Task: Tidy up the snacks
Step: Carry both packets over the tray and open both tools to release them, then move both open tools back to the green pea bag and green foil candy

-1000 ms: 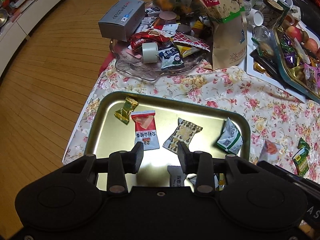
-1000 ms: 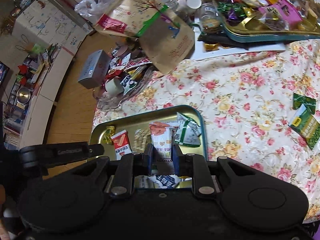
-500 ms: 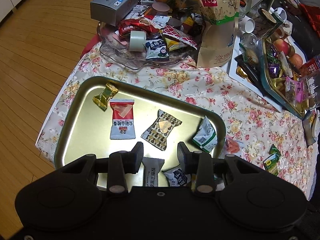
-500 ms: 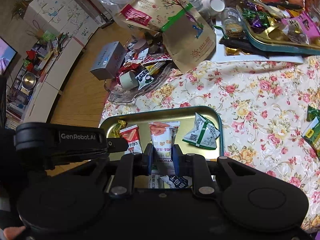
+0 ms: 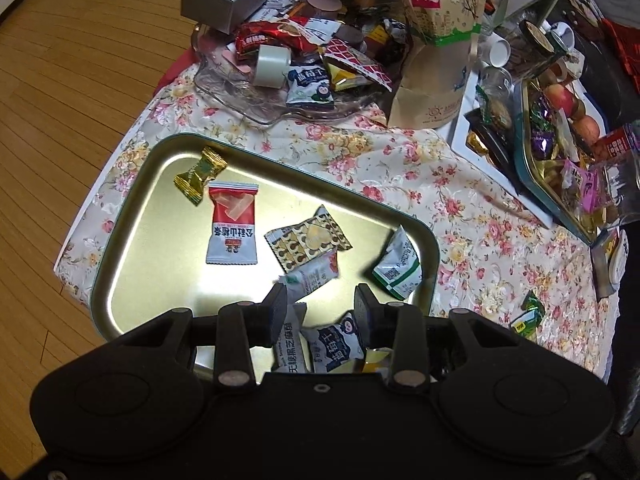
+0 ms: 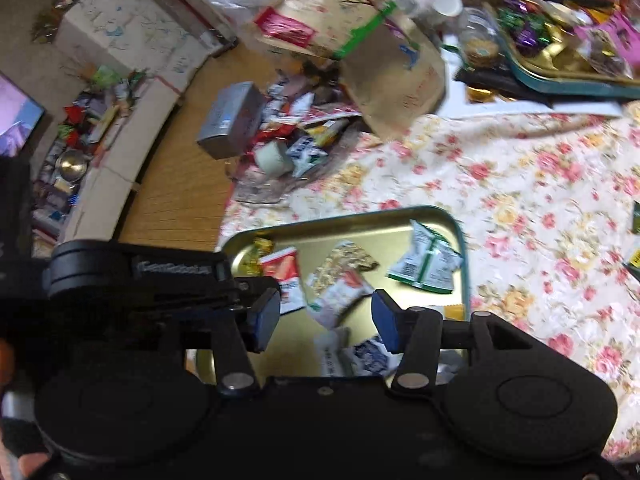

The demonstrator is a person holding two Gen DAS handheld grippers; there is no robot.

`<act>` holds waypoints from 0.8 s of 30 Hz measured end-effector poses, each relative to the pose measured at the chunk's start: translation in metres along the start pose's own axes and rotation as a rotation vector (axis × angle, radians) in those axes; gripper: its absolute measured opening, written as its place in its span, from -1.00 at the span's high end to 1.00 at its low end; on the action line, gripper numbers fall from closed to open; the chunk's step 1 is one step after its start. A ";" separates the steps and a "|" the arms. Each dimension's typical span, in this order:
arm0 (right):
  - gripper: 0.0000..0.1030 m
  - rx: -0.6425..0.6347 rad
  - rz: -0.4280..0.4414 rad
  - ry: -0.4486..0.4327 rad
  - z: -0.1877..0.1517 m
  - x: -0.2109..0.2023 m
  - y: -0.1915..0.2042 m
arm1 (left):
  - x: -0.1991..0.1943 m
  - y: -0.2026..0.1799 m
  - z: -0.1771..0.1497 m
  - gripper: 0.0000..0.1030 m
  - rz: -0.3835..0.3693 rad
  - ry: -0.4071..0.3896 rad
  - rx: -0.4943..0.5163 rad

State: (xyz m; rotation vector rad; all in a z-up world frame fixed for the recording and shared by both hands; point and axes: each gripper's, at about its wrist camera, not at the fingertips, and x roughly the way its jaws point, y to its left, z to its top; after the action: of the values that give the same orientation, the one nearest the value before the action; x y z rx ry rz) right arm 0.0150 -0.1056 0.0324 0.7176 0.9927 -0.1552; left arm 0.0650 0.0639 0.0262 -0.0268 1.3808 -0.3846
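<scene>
Your right gripper (image 6: 325,316) has just opened its fingers; the white-and-orange snack packet (image 6: 338,292) they clamped a moment ago now drops free onto the gold tray (image 6: 352,220). Your left gripper (image 5: 321,308) hovers apart, empty. One more delivered.

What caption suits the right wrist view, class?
Right gripper, jaws just opened, releases a white snack packet over the gold tray.

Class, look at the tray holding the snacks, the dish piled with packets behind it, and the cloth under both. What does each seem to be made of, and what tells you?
Tray: probably metal, gold-toned inside with a darker rim; it mirrors the light.
Dish: clear glass or plastic, since the cloth shows through it.
Cloth: woven fabric with a printed flower pattern and a slight sheen.
</scene>
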 end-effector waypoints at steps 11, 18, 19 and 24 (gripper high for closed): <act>-0.13 0.051 -0.113 0.072 0.002 0.005 -0.024 | 0.003 -0.017 -0.007 0.12 0.001 0.012 0.045; -0.13 0.055 -0.156 0.076 0.001 -0.002 -0.039 | 0.006 -0.027 -0.006 0.12 -0.002 0.021 0.061; -0.13 0.056 -0.162 0.074 0.001 -0.004 -0.042 | 0.007 -0.030 -0.007 0.12 -0.005 0.024 0.067; -0.13 0.081 -0.199 0.069 0.002 -0.015 -0.063 | 0.008 -0.050 -0.012 0.12 -0.014 0.032 0.124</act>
State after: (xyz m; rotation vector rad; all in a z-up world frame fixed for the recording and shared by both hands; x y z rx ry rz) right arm -0.0191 -0.1576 0.0144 0.7008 1.1287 -0.3471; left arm 0.0423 0.0176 0.0279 0.0718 1.3863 -0.4831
